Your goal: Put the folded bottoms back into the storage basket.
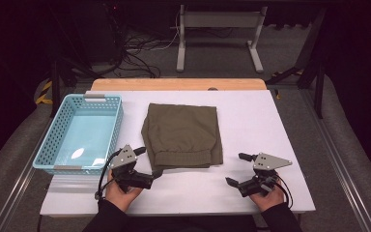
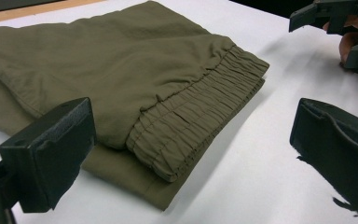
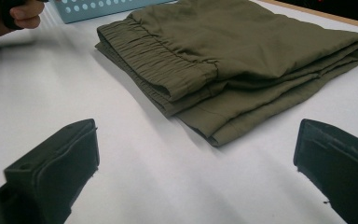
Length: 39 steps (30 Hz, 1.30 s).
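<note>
A folded olive-green garment [image 1: 183, 135] with an elastic waistband lies flat in the middle of the white table [image 1: 256, 116]. My left gripper [image 1: 149, 163] stands open at its near left corner. In the left gripper view [image 2: 193, 158] the waistband corner [image 2: 177, 140] reaches in between the wide-apart jaws, ungripped. My right gripper [image 1: 235, 169] is open too, resting near the front edge, a short way right of the garment. Its own view [image 3: 196, 172] shows bare table between the jaws and the garment [image 3: 242, 51] farther ahead.
An empty light blue perforated basket [image 1: 53, 135] stands at the table's left side, its wall [image 3: 98, 7] also seen beyond the garment. Bare white table lies right of the garment. Behind the table are cables and a metal stand [image 1: 220, 21] on the floor.
</note>
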### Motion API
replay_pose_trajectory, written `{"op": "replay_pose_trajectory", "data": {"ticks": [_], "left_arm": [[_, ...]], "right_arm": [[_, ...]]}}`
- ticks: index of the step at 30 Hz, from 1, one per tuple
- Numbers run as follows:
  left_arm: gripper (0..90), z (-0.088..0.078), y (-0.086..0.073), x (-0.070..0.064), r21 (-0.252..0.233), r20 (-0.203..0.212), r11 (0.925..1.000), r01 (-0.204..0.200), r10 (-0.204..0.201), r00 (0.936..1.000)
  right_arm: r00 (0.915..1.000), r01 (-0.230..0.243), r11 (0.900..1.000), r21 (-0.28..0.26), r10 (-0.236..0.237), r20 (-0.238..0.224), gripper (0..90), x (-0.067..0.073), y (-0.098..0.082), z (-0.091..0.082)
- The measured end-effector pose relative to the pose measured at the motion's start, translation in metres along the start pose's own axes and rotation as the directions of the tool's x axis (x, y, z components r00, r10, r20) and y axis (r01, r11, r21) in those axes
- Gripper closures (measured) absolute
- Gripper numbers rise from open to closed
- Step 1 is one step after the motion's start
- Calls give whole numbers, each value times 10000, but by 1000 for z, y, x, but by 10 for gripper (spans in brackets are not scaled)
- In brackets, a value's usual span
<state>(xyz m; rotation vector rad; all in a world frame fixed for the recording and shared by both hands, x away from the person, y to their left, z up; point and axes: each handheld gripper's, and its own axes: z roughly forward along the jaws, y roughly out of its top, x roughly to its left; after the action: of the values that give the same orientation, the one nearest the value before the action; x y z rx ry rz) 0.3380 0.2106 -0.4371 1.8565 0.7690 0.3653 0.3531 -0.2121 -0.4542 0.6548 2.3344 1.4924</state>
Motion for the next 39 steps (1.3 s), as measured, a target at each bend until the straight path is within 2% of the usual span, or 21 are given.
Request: {"op": "replay_pose_trajectory", "data": {"ticks": [2,6,9,19,30,33,39], "left_arm": [[19,1,2,1,10,96,10000,56,-56,9999],[24,1,9,0,80,-49,9998,-170,170,9998],[24,1,14,1,44,-85,9998,-172,172,9998],[30,5,27,13,227,-293,9995,-231,238,9993],[34,11,40,19,298,-400,9991,-313,325,9987],[34,14,44,23,352,-448,9990,-292,307,9985],[33,21,51,33,494,-482,9988,56,-32,9988]], "right_arm": [[10000,7,10000,13,-7,-15,6,0,0,0],[10000,1,10000,7,-1,-27,6,0,0,0],[10000,-6,10000,0,6,-13,6,0,0,1],[10000,-32,10000,-6,32,-3,6,0,0,0],[10000,-38,10000,-37,38,11,6,0,-1,0],[10000,-21,10000,-24,21,0,6,0,-1,0],[10000,-16,10000,-31,16,10,6,1,-1,0]]}}
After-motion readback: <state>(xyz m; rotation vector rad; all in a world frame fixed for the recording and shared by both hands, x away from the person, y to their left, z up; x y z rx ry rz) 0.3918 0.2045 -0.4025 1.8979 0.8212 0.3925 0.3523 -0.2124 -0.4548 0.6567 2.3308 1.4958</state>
